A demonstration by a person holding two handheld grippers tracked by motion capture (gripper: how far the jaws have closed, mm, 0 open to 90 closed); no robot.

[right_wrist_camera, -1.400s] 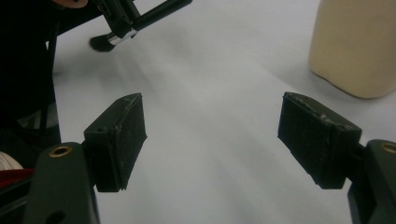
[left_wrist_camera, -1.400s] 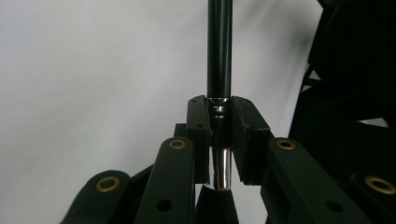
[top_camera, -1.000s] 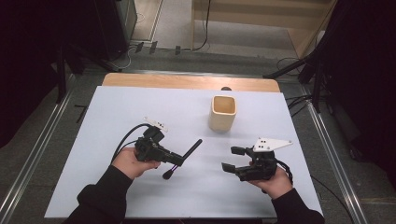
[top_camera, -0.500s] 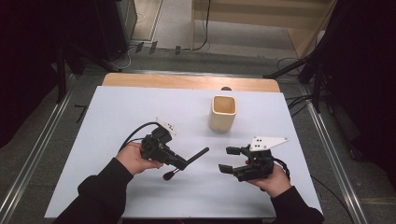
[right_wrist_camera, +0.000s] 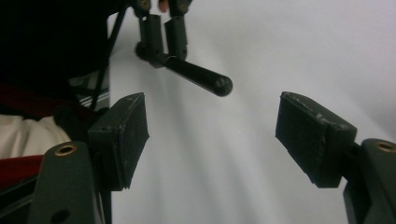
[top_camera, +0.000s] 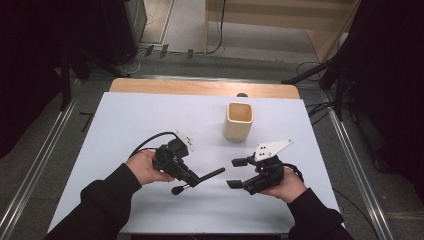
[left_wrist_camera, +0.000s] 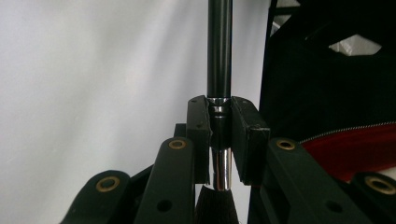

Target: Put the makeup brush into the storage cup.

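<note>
My left gripper [top_camera: 191, 179] is shut on a black brush [top_camera: 210, 174], and in the left gripper view its pads [left_wrist_camera: 200, 135] clamp the silver ferrule [left_wrist_camera: 221, 163]. The dark bristle head [top_camera: 176, 190] hangs toward me, and the handle [left_wrist_camera: 219, 46] points right at my right gripper [top_camera: 237, 173]. That gripper stands open a short way from the handle's tip, with nothing between its jaws. In the right gripper view the brush handle [right_wrist_camera: 196, 74] ends just beyond the gripper's wide gap [right_wrist_camera: 212, 135], with the left gripper [right_wrist_camera: 163, 32] behind it.
A tan square cup [top_camera: 238, 120] stands upright on the white table top [top_camera: 140, 115], beyond the two grippers and right of centre. A wooden strip [top_camera: 200, 87] runs along the far edge. Metal rails flank the table on both sides.
The left gripper has shifted right and turned, so the brush handle now lies flatter and points at the right gripper. The right gripper has moved a little to the left.
</note>
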